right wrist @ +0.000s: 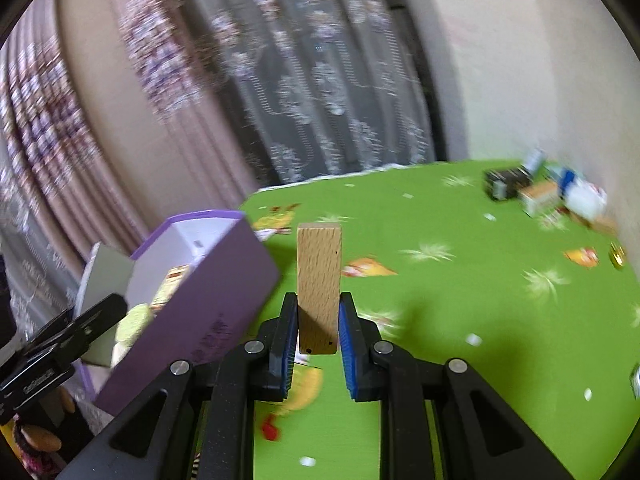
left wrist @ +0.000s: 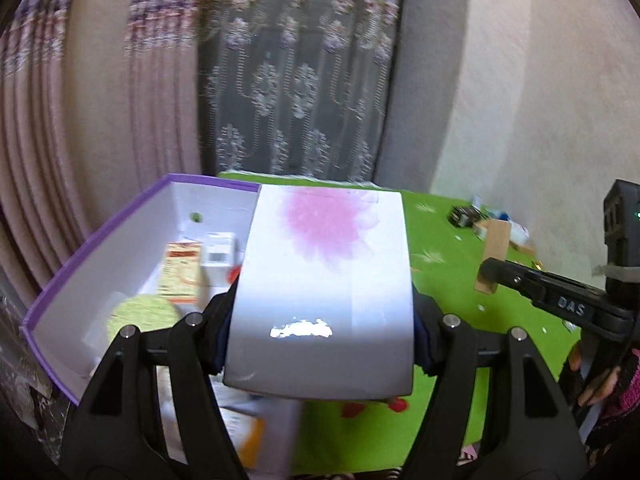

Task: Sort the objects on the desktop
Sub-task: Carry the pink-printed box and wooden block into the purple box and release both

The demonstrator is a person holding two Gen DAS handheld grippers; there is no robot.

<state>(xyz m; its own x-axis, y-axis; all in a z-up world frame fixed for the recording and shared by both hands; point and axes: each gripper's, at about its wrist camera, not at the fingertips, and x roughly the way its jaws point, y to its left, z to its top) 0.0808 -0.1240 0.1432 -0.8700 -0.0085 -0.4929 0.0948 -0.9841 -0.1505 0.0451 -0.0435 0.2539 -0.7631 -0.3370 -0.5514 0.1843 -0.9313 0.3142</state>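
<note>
In the left wrist view we see the left claw (left wrist: 322, 320) clamped across a white box with a pink flower print (left wrist: 324, 292), its two fingers pressed against the box's sides at lower centre of the frame. The box fills the middle of the picture and hangs partly over the purple storage box (left wrist: 100, 240) at left, whose white inside holds an orange-and-white packet (left wrist: 182, 272), a small white carton (left wrist: 218, 256) and a pale green round thing (left wrist: 144, 316). Both boxes sit over the bench (left wrist: 448, 280), which is covered in a bright green patterned cloth.

In the right wrist view, the right claw (right wrist: 319, 320) grips a wooden block (right wrist: 319, 276) between its blue-padded fingers (right wrist: 348, 344). The block stands upright at the centre of the frame, its lower part between the pads and its top well clear of them. We cannot tell whether its base touches the cloth. The purple storage box lies to the left of the block, tilted in this view, with the left claw visible at the lower left edge.

Toward the upper right of that frame, a heap of small items (right wrist: 548, 192) lies near the wall, blurred: a dark boxy thing, a brownish carton and something white and blue. Behind the bench hang pink drapes (right wrist: 80, 120) and a grey lace curtain (right wrist: 320, 80).
</note>
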